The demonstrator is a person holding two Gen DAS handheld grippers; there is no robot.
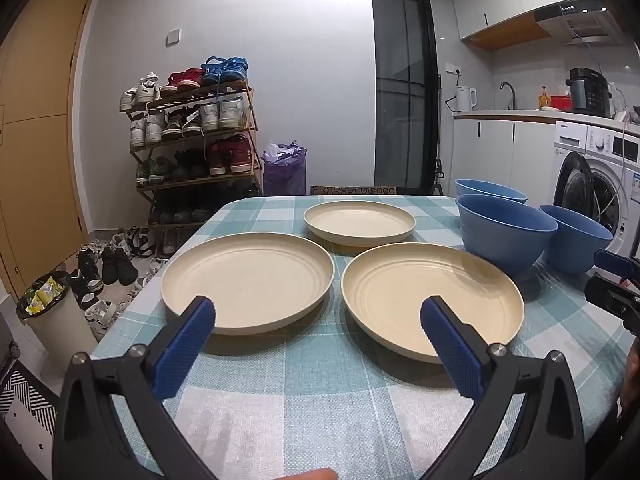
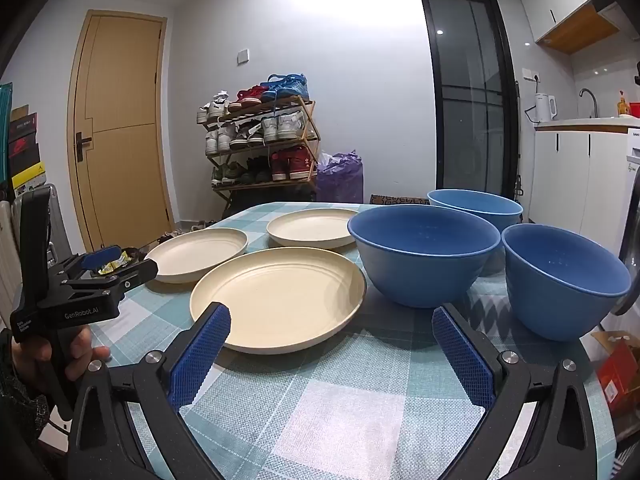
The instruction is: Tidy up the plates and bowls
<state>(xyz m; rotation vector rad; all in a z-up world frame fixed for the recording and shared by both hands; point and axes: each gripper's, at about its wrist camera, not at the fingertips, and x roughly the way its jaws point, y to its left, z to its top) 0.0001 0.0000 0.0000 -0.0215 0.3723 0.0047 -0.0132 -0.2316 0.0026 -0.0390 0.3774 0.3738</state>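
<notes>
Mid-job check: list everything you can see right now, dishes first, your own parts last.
plates: three, cream, left half of table, separate
bowls: three, blue, right side of table, unstacked
tablecloth: one, teal-white check, covering table
shoe rack: one, wooden, against far wall
door: one, tan, far left
washing machine: one, white, far right
left gripper: blue pads, open, empty
right gripper: blue pads, open, empty

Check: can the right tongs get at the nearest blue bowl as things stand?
Probably yes. The right tongs stand wide open and empty, and the near middle bowl sits just ahead of them on the table with only bare cloth between. The neighbouring bowl stands apart to its right.
</notes>
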